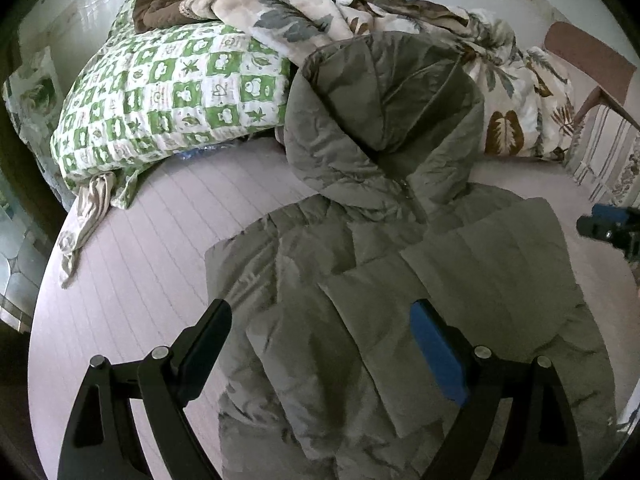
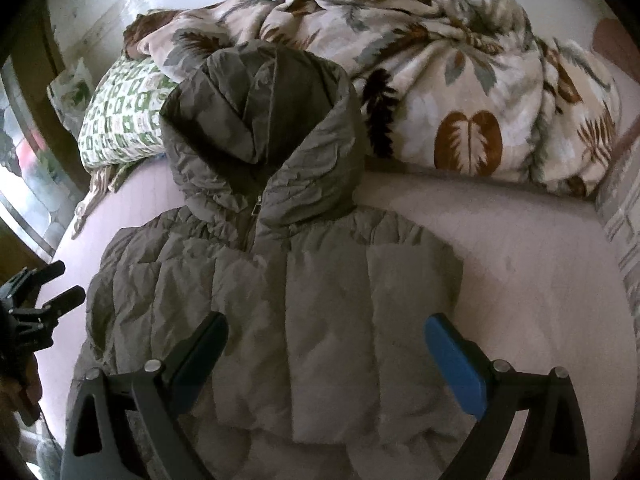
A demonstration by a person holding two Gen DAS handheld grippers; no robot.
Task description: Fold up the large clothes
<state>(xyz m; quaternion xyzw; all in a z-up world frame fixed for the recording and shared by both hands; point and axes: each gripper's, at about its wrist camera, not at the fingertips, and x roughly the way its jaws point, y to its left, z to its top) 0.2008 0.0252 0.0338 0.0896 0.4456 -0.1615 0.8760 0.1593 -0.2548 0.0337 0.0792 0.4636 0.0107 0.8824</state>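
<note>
An olive-grey hooded puffer jacket lies face up on the bed, its zip closed and its hood resting against the bedding at the far side. Both sleeves look folded in over the body. My left gripper hovers open above the jacket's left half, nothing between its fingers. My right gripper hangs open above the jacket's middle, also holding nothing. The right gripper shows at the right edge of the left wrist view, and the left gripper at the left edge of the right wrist view.
A pale pink striped sheet covers the bed. A green-and-white checked pillow lies at the far left, a crumpled leaf-print quilt along the far side. A chair stands at the right.
</note>
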